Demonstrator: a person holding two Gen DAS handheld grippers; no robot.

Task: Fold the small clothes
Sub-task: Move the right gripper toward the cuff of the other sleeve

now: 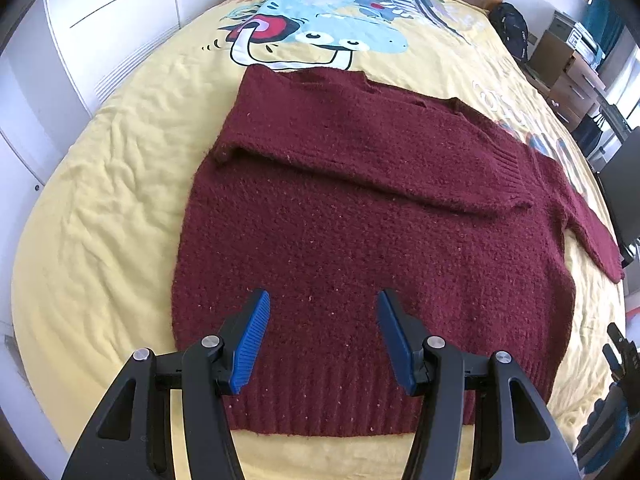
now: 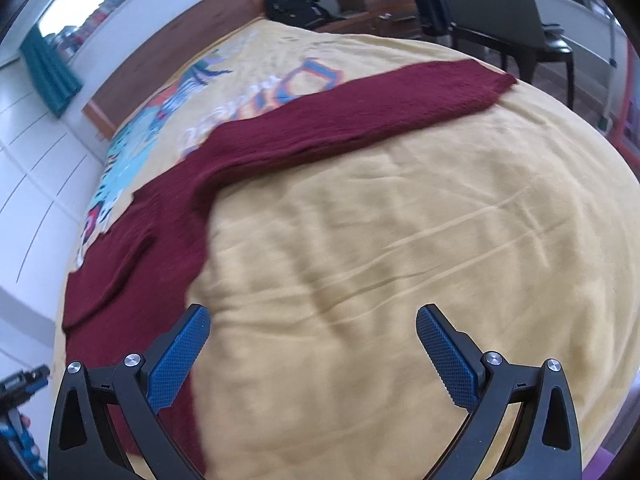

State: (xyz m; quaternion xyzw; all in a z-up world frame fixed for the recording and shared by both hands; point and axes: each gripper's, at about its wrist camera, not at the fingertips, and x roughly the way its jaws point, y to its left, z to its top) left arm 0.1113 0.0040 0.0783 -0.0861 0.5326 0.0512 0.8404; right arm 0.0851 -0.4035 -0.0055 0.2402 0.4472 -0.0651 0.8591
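Note:
A dark red knitted sweater (image 1: 360, 216) lies flat on the yellow bedspread (image 1: 100, 220). Its left sleeve (image 1: 400, 160) is folded across the chest; its right sleeve (image 2: 360, 108) stretches out straight over the bed. My left gripper (image 1: 322, 300) is open and empty, hovering above the sweater's lower body near the ribbed hem (image 1: 340, 408). My right gripper (image 2: 312, 316) is open and empty above bare bedspread (image 2: 400, 220), just right of the sweater's side edge (image 2: 172, 264) and well short of the outstretched sleeve.
The bedspread has a cartoon print (image 1: 320, 28) near the wooden headboard (image 2: 172, 52). White wardrobe doors (image 1: 100, 20) stand to the left. A black backpack (image 2: 296, 4), a chair (image 2: 516, 20) and drawers (image 1: 576, 80) stand beside the bed on the right.

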